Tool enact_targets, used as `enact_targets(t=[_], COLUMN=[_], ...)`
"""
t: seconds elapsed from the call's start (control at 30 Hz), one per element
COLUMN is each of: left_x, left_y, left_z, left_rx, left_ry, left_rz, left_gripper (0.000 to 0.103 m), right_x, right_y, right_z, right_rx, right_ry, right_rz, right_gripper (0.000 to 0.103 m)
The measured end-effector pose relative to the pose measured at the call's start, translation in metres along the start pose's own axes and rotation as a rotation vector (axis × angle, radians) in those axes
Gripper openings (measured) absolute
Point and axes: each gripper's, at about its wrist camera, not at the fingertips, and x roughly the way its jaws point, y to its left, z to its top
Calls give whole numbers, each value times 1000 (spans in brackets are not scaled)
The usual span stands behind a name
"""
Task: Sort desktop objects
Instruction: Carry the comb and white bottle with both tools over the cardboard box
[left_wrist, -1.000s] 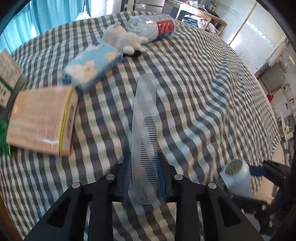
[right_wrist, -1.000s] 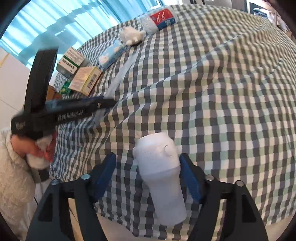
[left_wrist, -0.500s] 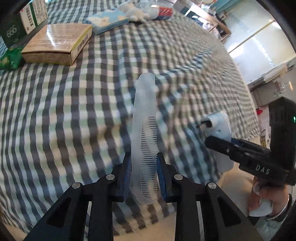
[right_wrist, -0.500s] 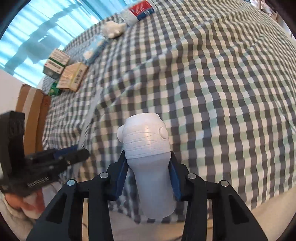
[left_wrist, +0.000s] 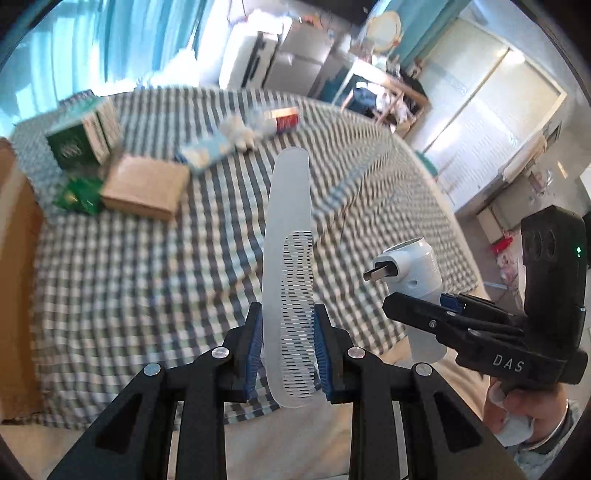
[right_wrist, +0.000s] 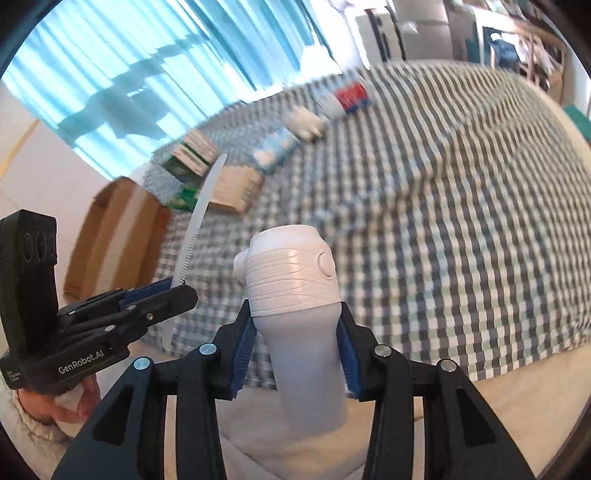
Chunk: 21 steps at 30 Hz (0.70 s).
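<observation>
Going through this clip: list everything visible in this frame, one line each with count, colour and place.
comb: 1, translucent white, clamped in left gripper
white device: 1, white with a plug on its side, clamped in right gripper
tan box: 1, lying flat, far left of cloth
green-and-white box: 1, behind tan box
green packet: 1, beside tan box
tissue pack: 1, blue and white, far middle
plush toy: 1, white, behind tissue pack
bottle: 1, clear, red label, lying down
tablecloth: 1, checked
cardboard box: 1, brown, beside table
left gripper: black, blue pads
right gripper: black, blue pads
hand: holding right gripper

Teal curtains (right_wrist: 122, 74) behind worktop. Brown cardboard box (right_wrist: 114, 236) at its left edge. Grey cabinets (left_wrist: 295, 70), wooden rack (left_wrist: 388, 96) beyond.
</observation>
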Motion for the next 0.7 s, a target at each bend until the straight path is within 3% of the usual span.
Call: enact_targets(t=[0.13,0.37,0.5,0.7], left_x=[-45,-118,-166,-205], left_y=[6,56,99,174], left_z=[9,10,1,-11], left_rx=[-12,-83,-155,-283], left_ry=[-104,-220,-284,-319], left_rz=[16,140,224,344], left_gripper=[26,26,26,26], right_x=[-23,-49,-37,9], right_y=[43,137,202,290], right_z=[8,26,36,44], right_rx=[-86,-226,-332,-419], right_ry=[-45,-126,-117,-47], right_rz=[13,95,166,330], right_gripper=[41,42,42,42])
